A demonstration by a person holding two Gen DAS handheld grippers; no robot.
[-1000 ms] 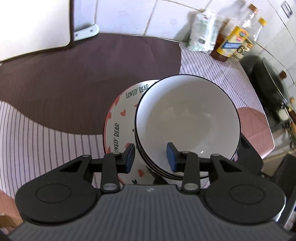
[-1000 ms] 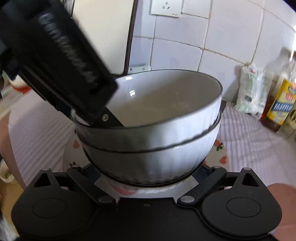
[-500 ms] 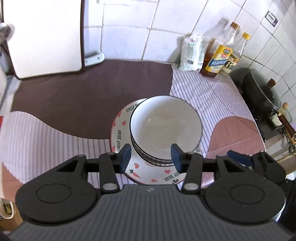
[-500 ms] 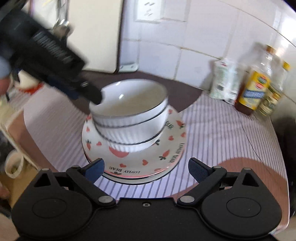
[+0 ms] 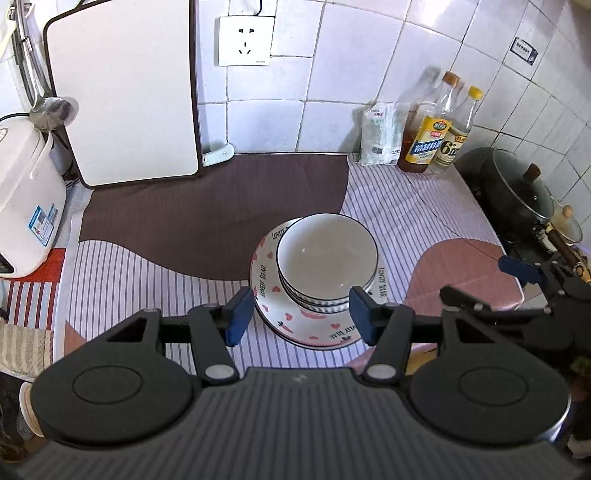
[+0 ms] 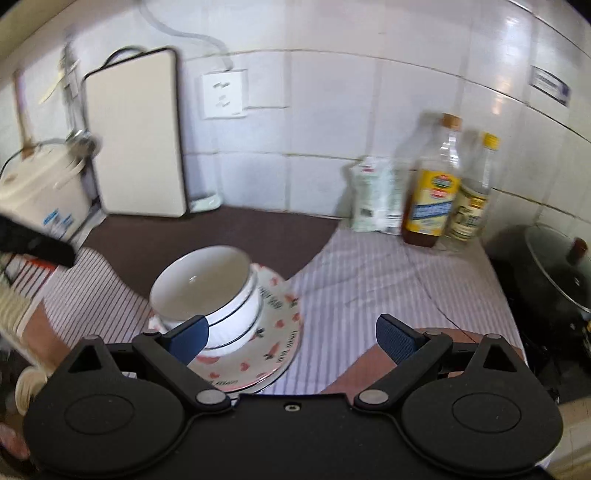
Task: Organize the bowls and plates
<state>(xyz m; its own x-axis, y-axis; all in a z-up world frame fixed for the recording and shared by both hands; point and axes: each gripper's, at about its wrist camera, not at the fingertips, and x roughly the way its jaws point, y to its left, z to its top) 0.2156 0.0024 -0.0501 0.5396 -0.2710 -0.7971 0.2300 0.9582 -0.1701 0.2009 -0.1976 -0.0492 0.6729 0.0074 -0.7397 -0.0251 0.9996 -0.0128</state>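
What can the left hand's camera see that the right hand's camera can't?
Only the left wrist view shows the other gripper, the right gripper, at its right edge, and the small pan with a pale lid beside the big pot.

Only the right wrist view shows the white cable running up the wall above the socket, and the dark end of the left gripper's body at its left edge.

Both show the stacked white bowls on the heart-print plates, the cutting board, the rice cooker, the oil bottles and the lidded black pot.

Left gripper [image 5: 301,314] lifted off bowls [image 5: 327,267] (jaws just opening, empty), right gripper [image 6: 291,338] withdrawn too
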